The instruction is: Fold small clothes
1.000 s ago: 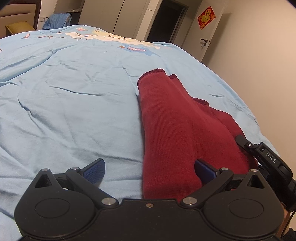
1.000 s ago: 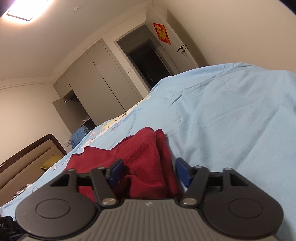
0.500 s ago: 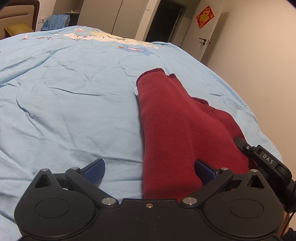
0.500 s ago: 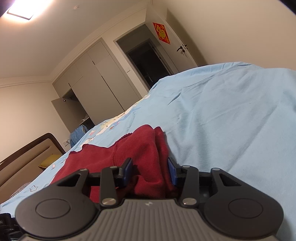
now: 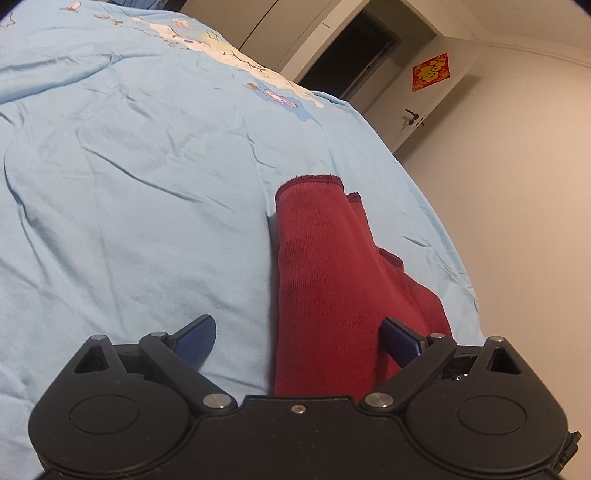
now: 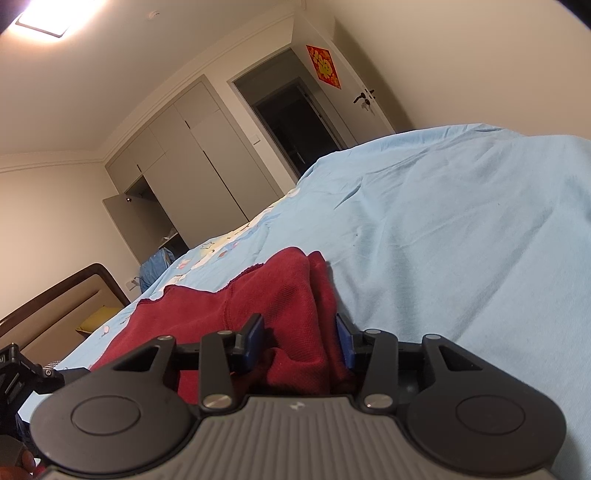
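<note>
Red garment (image 6: 280, 310) between right gripper (image 6: 301, 341) fingers (image 6: 255, 338)

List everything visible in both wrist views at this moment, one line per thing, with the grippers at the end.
red garment: 1, dark red knit, partly folded, on the bed's right part
bedsheet: 1, light blue, cartoon print at far end, covers the bed
headboard: 1, brown, far left
wardrobe: 1, grey, one door open
door: 1, open, red paper decoration on it
ceiling light: 1, lit
left gripper: black, blue pads, open around the garment's near end
right gripper: black and grey, shut on the garment
</note>
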`<state>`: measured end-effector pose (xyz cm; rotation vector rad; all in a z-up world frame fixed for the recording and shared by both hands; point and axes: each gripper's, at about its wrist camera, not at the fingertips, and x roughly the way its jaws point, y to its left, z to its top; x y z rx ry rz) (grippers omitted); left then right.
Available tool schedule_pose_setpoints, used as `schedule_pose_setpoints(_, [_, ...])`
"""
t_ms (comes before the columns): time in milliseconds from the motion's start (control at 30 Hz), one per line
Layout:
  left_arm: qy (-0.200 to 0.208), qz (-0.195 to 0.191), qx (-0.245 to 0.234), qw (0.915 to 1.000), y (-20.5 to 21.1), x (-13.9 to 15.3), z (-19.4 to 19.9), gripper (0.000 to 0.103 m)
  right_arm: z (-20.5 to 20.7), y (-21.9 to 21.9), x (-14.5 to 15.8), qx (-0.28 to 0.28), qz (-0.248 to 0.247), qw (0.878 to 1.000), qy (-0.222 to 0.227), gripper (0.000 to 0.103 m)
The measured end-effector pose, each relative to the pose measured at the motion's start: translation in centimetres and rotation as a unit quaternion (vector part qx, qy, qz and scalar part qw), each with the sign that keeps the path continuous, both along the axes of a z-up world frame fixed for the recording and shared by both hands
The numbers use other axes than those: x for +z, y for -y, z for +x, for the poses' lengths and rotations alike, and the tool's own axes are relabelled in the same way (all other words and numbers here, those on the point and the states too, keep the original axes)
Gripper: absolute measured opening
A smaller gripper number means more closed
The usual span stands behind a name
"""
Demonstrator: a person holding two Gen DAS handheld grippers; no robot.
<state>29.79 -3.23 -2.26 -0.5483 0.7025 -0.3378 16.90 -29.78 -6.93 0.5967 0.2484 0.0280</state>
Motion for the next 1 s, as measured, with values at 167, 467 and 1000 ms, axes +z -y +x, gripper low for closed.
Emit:
schedule_pose_setpoints(167, [-0.004, -0.011, -0.008, 0.9999, 0.0, -0.3, 0.0, 0.082, 0.0, -0.1, 0.1, 0.0, -0.003, 1.0, -0.001, 0.046])
schedule_pose_setpoints(467, [-0.011, -0.018, -0.022, 0.9995, 1.1, -0.4, 0.4, 0.051, 0.2, -0.5, 0.2, -0.003, -0.015, 1.0, -0.004, 0.045])
schedule_pose_setpoints(1000, [0.003, 0.041, -0.015, 0.999, 2.6, 0.6, -0.2, 0.046, 0.1, -1.2, 0.7, -0.005, -0.037, 0.999, -0.006, 0.033])
